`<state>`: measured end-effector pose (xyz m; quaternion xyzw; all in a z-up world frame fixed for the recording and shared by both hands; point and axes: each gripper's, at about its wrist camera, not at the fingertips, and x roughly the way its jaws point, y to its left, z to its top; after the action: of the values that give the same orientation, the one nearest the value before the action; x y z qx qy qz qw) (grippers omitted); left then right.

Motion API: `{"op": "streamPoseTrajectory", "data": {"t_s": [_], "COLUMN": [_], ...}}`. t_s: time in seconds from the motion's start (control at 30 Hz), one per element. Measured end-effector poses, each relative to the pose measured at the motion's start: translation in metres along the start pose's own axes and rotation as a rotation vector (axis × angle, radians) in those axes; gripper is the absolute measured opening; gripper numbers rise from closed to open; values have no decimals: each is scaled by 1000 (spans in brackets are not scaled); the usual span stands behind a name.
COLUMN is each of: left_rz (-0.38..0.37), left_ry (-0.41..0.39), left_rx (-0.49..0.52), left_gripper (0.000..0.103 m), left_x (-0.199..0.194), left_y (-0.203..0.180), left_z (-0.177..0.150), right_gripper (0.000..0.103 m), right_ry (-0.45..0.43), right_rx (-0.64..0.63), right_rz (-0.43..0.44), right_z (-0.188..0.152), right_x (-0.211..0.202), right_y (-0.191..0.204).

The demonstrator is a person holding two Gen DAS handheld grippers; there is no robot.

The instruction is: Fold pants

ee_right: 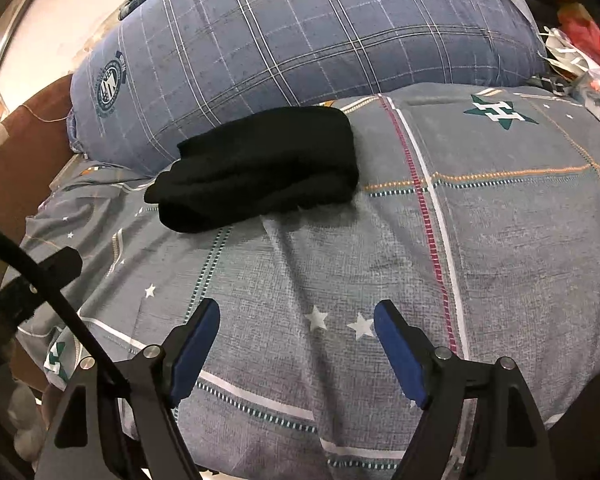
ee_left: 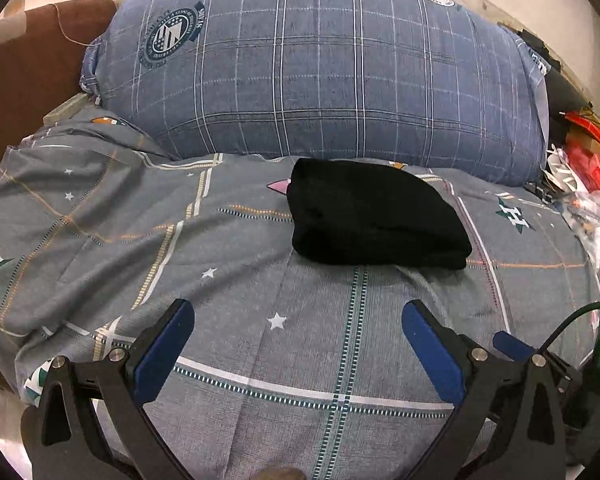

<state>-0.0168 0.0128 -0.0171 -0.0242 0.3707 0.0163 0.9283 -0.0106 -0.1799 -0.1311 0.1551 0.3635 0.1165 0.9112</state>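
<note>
Pants (ee_left: 374,216), black and already reduced to a compact bundle, lie on the grey patterned bedspread (ee_left: 260,360) just in front of the big blue plaid pillow (ee_left: 320,72), well ahead of both tools. As I judge it, the folding itself is done and the step in hand is the let-go and pull-back: nothing is gripped, and the bundle sits alone.

Going from left to right in the left wrist view: the brown headboard (ee_left: 28,64) at the edge, then rumpled bedspread with star prints, then the bundle slightly right of centre, and clutter in red and white (ee_left: 580,168) at the far right. The left gripper (ee_left: 296,320) has its blue pads spread wide with only bedspread between them.

In the right wrist view the bundle lies left of centre, its far edge touching or nearly touching the pillow. The right gripper (ee_right: 296,320) likewise stands apart, empty, over 2 white stars on the cloth.

The bundle looks thick and soft, with about 3 stacked layers showing along its near edge and rounded corners; the left end in the right wrist view sags out a little unevenly. Black fabric hides finer creases.

If anything is still called for, it would be a light press or a tuck of that loose end; otherwise the tools need only draw clear without snagging the bedspread.
</note>
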Motion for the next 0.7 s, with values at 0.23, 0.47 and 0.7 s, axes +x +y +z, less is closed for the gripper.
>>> {"op": "streamPoseTrajectory", "data": {"t_s": [0.23, 0.47, 0.7], "left_rz": [-5, -13, -15], "left_ry": [19, 34, 44], "left_rx": [8, 33, 34], "left_gripper": [103, 103, 103], "left_x": [8, 14, 17], "left_y": [-2, -10, -11], "left_z": [-1, -5, -7], "right_gripper": [84, 85, 85], "right_ry": [7, 23, 33], "right_rx": [-30, -9, -11], "right_rz": [-11, -24, -28], "right_z": [-1, -1, -3], "right_x": [7, 13, 18], "right_y": [4, -3, -4]}}
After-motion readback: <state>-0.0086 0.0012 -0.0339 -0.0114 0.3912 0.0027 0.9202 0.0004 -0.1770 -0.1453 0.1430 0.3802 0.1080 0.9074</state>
